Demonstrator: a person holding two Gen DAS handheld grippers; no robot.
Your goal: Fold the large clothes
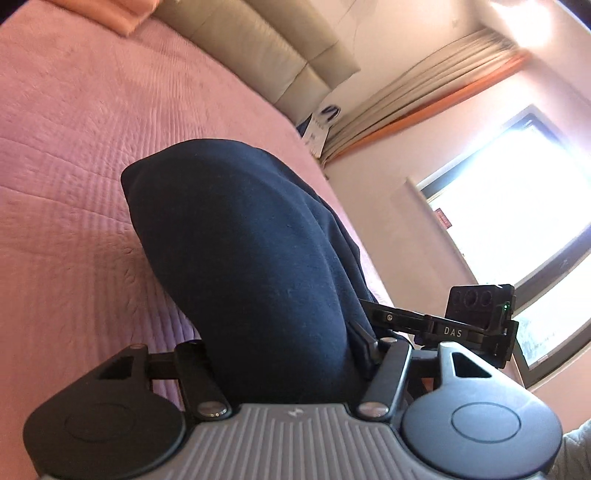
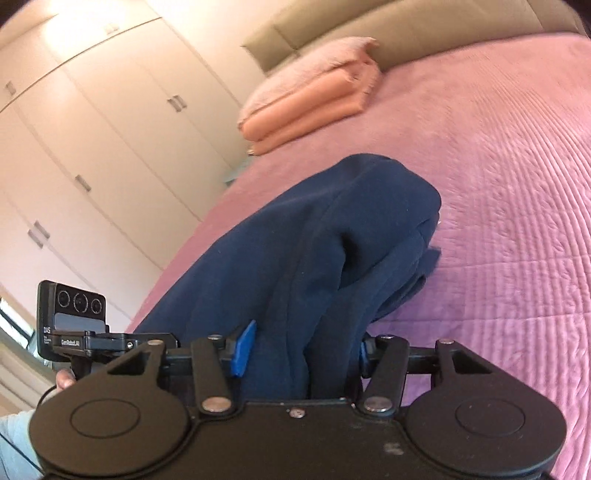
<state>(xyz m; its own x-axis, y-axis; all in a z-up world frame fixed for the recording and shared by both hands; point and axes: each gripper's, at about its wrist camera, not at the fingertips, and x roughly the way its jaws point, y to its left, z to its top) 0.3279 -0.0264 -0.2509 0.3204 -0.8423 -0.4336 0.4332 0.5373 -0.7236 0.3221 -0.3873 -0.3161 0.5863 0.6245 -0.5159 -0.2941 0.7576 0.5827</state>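
A navy blue garment [image 1: 243, 251] is bunched and lifted over the pink bedspread [image 1: 66, 155]. My left gripper [image 1: 280, 354] is shut on the garment, whose cloth fills the gap between its jaws and hides the fingertips. In the right wrist view the same navy garment [image 2: 314, 243] hangs folded over in thick layers. My right gripper [image 2: 299, 354] is shut on it, with one blue finger pad [image 2: 243, 347] showing at the left of the cloth. The other gripper shows at the right edge of the left wrist view [image 1: 476, 314] and at the left edge of the right wrist view [image 2: 74, 325].
A folded peach blanket [image 2: 310, 99] lies at the head of the bed near the beige headboard [image 2: 369, 33]. White wardrobe doors [image 2: 92, 122] stand beside the bed. A bright window [image 1: 517, 203] and curtains [image 1: 424, 85] are on the other side.
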